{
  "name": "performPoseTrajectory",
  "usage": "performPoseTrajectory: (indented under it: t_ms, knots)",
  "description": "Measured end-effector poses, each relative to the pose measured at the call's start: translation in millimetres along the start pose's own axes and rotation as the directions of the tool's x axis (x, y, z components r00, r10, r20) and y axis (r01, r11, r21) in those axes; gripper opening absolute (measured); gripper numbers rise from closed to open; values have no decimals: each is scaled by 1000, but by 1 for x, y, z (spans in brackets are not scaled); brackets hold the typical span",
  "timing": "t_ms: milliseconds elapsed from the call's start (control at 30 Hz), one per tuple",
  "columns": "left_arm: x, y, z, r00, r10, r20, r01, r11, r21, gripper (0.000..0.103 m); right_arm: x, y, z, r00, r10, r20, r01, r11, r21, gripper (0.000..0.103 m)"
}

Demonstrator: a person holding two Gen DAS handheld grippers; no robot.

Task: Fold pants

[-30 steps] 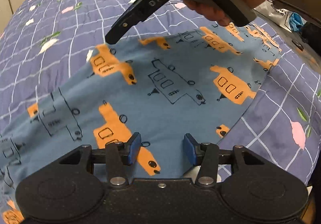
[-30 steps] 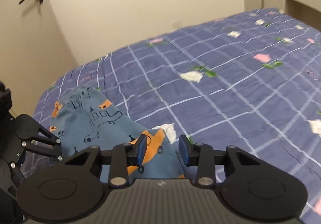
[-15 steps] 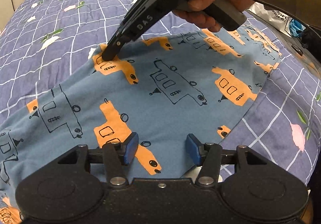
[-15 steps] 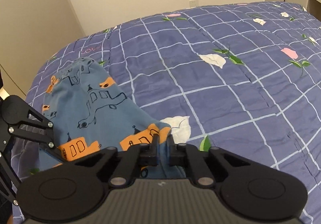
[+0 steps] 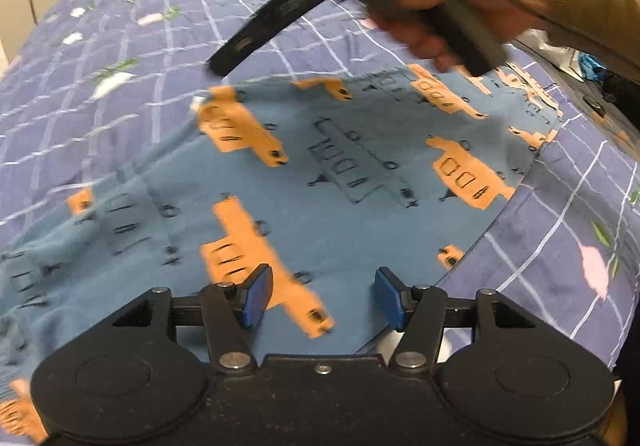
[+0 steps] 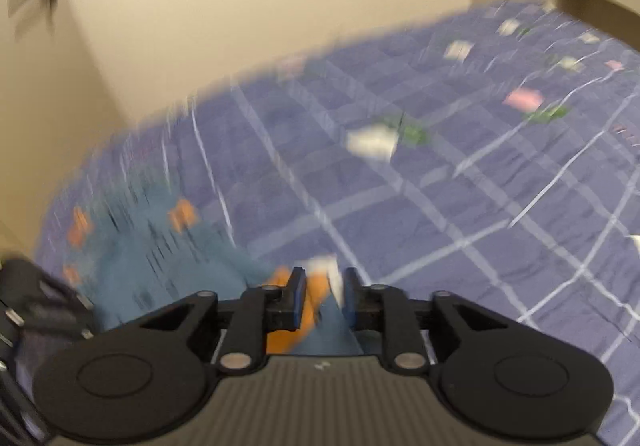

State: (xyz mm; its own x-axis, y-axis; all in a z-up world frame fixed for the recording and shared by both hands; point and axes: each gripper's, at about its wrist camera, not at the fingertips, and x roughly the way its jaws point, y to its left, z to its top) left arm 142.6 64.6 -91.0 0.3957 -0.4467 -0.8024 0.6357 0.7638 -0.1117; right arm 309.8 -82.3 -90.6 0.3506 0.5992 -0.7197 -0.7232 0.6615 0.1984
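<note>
Blue pants [image 5: 340, 206] with orange and outlined vehicle prints lie spread flat on the bed. My left gripper [image 5: 320, 296] is open, its blue pads just above the pants' near edge. My right gripper [image 6: 322, 298] is open, with the pants' far corner [image 6: 304, 310] below its pads. In the left wrist view the right gripper's finger [image 5: 256, 46] hangs lifted above that far corner, held by a hand [image 5: 452, 10]. The right wrist view is blurred by motion; the pants [image 6: 168, 258] show at its lower left.
The bed's purple checked quilt [image 5: 120, 46] with small flower prints spreads all around the pants. The bed edge drops off at the right [image 5: 600, 134]. A beige wall [image 6: 260, 6] and a door [image 6: 24, 86] stand beyond the bed.
My right gripper, shut on the pants' far corner half a second ago, has opened and lifted off it. The pants lie flat. The left gripper has barely moved.
</note>
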Motion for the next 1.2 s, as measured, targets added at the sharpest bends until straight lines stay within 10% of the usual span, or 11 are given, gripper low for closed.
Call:
performPoseTrajectory:
  t_ms: [333, 567, 767, 1000, 1200]
  knots:
    - [-43, 21, -46, 997, 58, -43, -56, 997, 44, 87, -43, 50, -96, 984, -48, -173, 19, 986, -164, 41]
    - [-53, 75, -4, 981, 121, 150, -94, 980, -177, 91, -98, 41, -110, 997, -79, -17, 79, 997, -4, 69]
    - [-19, 111, -3, 965, 264, -1, -261, 955, -142, 83, -96, 33, -128, 984, -176, -42, 176, 984, 7, 70]
    - [-39, 95, -6, 963, 264, 54, -247, 946, -208, 96, -180, -12, -198, 950, -312, -20, 309, 926, 217, 73]
    - [-18, 24, 25, 983, 57, 175, -8, 963, -270, 100, -270, -31, -260, 889, -452, 76, 340, 762, 552, 85]
